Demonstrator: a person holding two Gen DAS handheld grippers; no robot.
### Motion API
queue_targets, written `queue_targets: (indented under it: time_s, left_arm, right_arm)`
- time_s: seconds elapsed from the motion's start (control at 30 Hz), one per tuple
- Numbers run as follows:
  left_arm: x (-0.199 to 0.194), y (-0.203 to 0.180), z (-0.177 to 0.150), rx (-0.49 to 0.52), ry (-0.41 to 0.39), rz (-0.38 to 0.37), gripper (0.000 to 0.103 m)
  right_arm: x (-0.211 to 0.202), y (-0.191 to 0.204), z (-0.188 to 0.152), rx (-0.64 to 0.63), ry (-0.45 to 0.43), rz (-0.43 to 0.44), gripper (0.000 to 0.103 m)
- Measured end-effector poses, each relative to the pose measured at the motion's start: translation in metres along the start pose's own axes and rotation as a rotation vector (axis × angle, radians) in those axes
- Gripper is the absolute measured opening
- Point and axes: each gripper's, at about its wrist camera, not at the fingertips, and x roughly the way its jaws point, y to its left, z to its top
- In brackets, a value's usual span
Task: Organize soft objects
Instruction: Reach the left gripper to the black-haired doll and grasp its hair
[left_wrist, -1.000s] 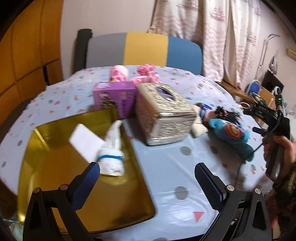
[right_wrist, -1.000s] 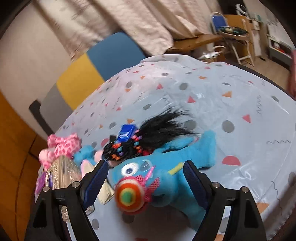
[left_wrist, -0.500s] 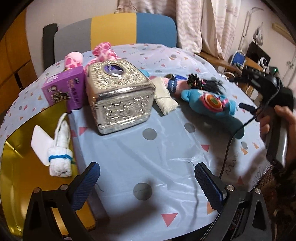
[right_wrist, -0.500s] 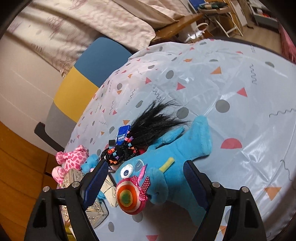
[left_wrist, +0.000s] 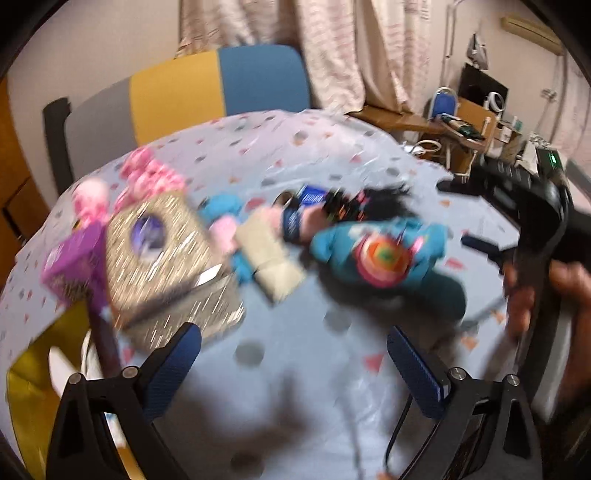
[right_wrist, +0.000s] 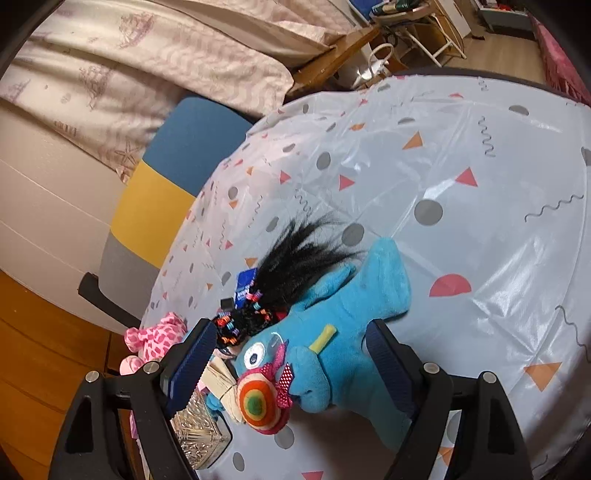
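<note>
The blue plush toy lies on the table, bracketed by the right gripper — jaws spread, nothing gripped. The left gripper is likewise released. Closing is judged next.

Plush toy right of tissue box, on table.

Left wrist view blurred, farther back, right close, both facing blue plush
</note>
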Motion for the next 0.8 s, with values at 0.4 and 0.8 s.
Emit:
queue_targets:
  time_s: [0.4,0.8]
  left_arm:
    - [0.093,-0.035,0.102,0.06,0.037,-0.066,0.08]
    - [0.186,-0.056,0.13,0.082,0.137,-0.063,0.042]
  right_arm:
    - [-0.005,0.004,0.002,-0.017,-0.011,0.056,0.085]
    - [0.008,0.003,-0.001,-0.002,0.049,0.075,0.085]
